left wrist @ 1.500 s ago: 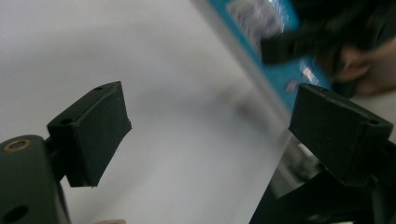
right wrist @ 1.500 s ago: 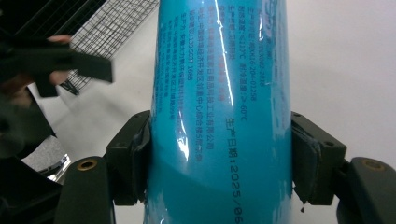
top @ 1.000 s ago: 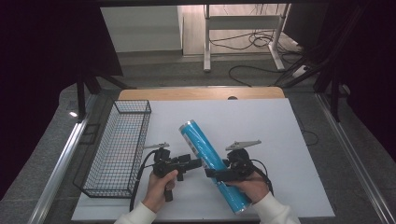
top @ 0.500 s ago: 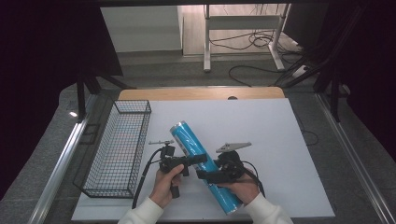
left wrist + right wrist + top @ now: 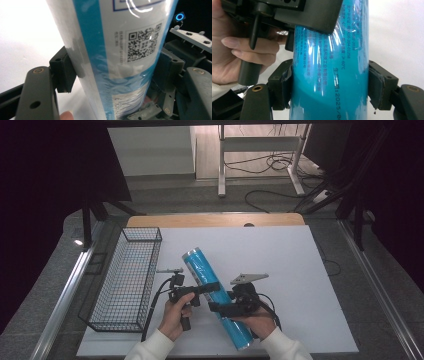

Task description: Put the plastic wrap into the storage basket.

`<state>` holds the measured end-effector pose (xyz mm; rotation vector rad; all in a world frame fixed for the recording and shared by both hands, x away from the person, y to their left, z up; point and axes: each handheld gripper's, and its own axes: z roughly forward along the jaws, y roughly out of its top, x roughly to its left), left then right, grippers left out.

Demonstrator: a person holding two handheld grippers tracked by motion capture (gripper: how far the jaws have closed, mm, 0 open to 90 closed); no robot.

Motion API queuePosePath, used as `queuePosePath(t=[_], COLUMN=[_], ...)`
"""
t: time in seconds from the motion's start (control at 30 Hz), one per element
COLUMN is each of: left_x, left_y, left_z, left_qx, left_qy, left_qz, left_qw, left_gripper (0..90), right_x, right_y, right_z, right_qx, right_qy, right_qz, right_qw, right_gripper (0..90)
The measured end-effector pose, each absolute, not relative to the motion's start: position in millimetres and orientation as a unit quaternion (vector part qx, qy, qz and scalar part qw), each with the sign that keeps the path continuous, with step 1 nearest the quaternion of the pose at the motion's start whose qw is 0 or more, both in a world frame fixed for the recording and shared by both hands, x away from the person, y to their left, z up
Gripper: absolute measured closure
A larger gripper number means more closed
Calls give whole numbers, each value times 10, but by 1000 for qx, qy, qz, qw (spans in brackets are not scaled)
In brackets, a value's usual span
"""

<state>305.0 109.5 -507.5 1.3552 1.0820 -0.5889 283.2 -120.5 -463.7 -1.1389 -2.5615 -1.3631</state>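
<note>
On the white tabletop [image 5: 300, 270], seen from the high view, a wire basket [image 5: 125, 280] stood at the left, its long side running from 6 to 12 o'clock. To the right of it lay the blue tube [image 5: 215, 295], wrapped in shiny film. Its long axis ran from about 11 o'clock to 5 o'clock, with the round capped end pointing away toward 11 and the other end near the person's sleeves at 5.

The left tongs [image 5: 212, 287] reached in from 9 o'clock and crossed the tube near its middle. Their jaws had just been closing, and in the left gripper view the two pads pressed on either side of the tube [image 5: 120, 57], with the printed square code facing the camera: clenched on the tube.

The right tongs [image 5: 217, 307] lay just beside the left ones, toward 5 o'clock along the tube, coming in from 3 o'clock. In the right gripper view both pads sat against the tube's [image 5: 332, 75] blue sides, grasping it, with the left tongs [image 5: 312, 15] across it at 12 o'clock and the left hand [image 5: 239, 52] at 9.
</note>
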Motion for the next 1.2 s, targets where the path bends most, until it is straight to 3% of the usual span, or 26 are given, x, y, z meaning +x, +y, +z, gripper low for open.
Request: queuePosePath(t=[0.1, 0.2, 0.47, 0.8, 1.2], left_x=[3048, 3053, 3052, 2998, 2901], left_y=[1115, 1161, 1359, 1616, 1871], left_z=[-5033, -5007, -4949, -4777, -4597], left_qx=[591, 600, 585, 580, 571], left_qy=[468, 474, 474, 472, 473], left_qz=[-250, -232, -233, -220, -200], left_qw=[607, 601, 616, 626, 640], left_gripper=[311, 314, 317, 318, 319], right_x=[2842, 2789, 2752, 2819, 2861], right_y=[-1237, -1277, -1700, -2290, -2334], right_z=[-4608, -4512, -4283, -4445, -4588], right_qx=[-360, -361, -358, -403, -419], right_qy=[-814, -810, -794, -789, -801], right_qz=[-455, -462, -488, -455, -413], right_qw=[31, -22, -50, -91, -111], right_gripper=[231, 127, 120, 123, 119])
